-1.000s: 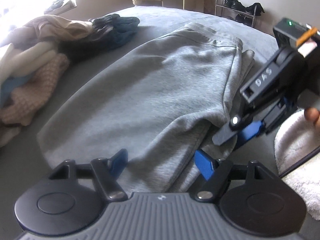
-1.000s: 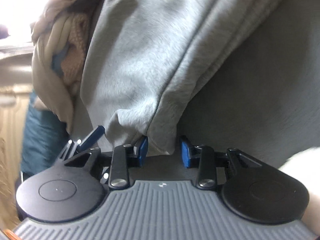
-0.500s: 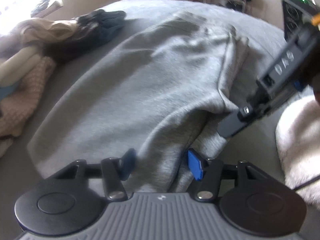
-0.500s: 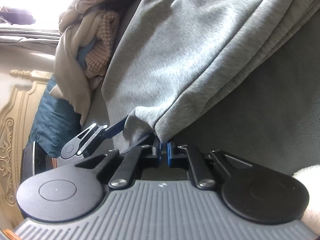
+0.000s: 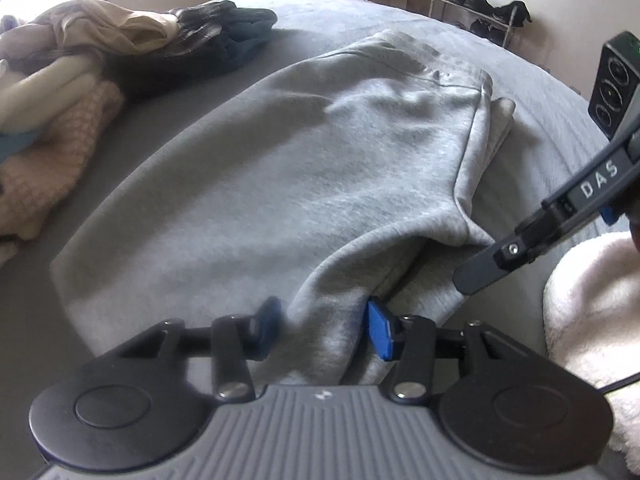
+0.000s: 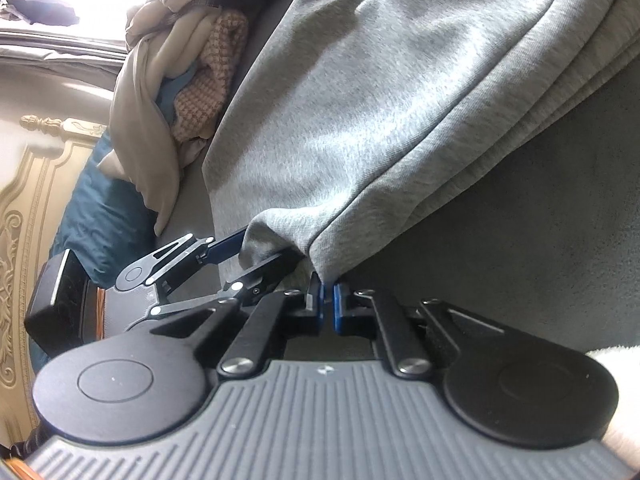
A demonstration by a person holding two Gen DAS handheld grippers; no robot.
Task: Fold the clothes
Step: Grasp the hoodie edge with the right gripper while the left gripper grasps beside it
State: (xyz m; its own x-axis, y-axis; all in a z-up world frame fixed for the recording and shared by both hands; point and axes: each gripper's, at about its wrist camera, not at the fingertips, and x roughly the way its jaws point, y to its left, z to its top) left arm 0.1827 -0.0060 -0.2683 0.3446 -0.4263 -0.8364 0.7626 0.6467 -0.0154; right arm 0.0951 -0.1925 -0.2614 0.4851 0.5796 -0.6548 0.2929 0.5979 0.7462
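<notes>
A grey sweat garment (image 5: 304,168) lies flat on the grey bed, its near corner lifted. My left gripper (image 5: 324,324) is open, its blue pads on either side of a raised fold of the grey fabric. My right gripper (image 6: 328,304) is shut on the garment's (image 6: 400,100) corner hem and holds it up. The right gripper also shows in the left wrist view (image 5: 492,264) at the right. The left gripper shows in the right wrist view (image 6: 240,256) just left of the pinched corner.
A heap of unfolded clothes (image 5: 68,92) lies at the left on the bed, with a dark garment (image 5: 228,40) behind it. A white fluffy item (image 5: 592,320) is at the right. A shoe rack (image 5: 480,16) and desk stand by the far wall.
My right gripper closed on the grey garment's corner and lifted it. My left gripper narrowed around the fold and moved closer in.
</notes>
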